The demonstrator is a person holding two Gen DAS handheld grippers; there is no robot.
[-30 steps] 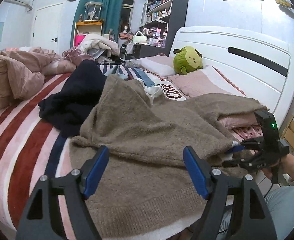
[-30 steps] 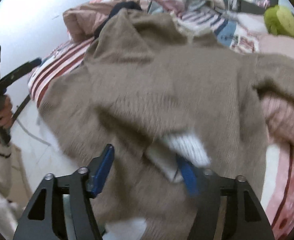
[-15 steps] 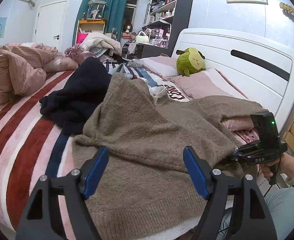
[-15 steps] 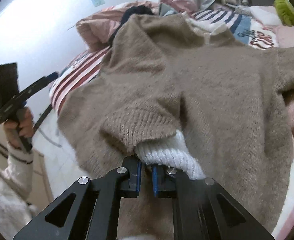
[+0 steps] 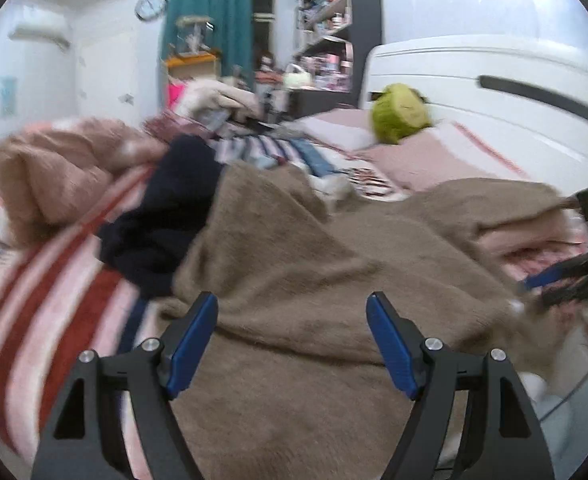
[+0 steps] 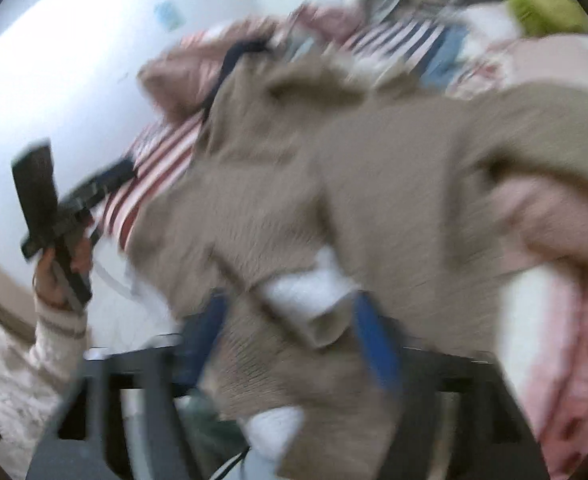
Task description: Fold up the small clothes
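Observation:
A brown knitted sweater point(image 5: 294, 264) lies spread over the striped bed. In the left wrist view my left gripper point(image 5: 292, 336) hovers over its near hem. Its blue pads point(image 5: 192, 344) are wide apart and still opening, and grip nothing. My right gripper point(image 6: 294, 328) is at the sweater's sleeve. Its jaws are opening, and the white-lined cuff point(image 6: 305, 292) hangs loosely between them, unpinched. The sweater point(image 6: 373, 168) fills that blurred view. The right gripper point(image 5: 533, 280) shows at the sweater's right edge, and the left gripper point(image 6: 106, 184) shows far left, held by a hand.
A dark navy garment point(image 5: 166, 216) lies beyond the sweater, and a pink-brown quilt point(image 5: 54, 176) is bunched at far left. A green plush point(image 5: 399, 118) sits on pillows against the white headboard point(image 5: 493, 92). The red-striped cover point(image 5: 54, 304) shows at left. A sleeved hand point(image 6: 54, 280) is beside the bed.
Half a second ago the right gripper was shut on the white-lined cuff; its jaws now stand apart and the view has blurred with motion. The left gripper has shifted sideways over the sweater.

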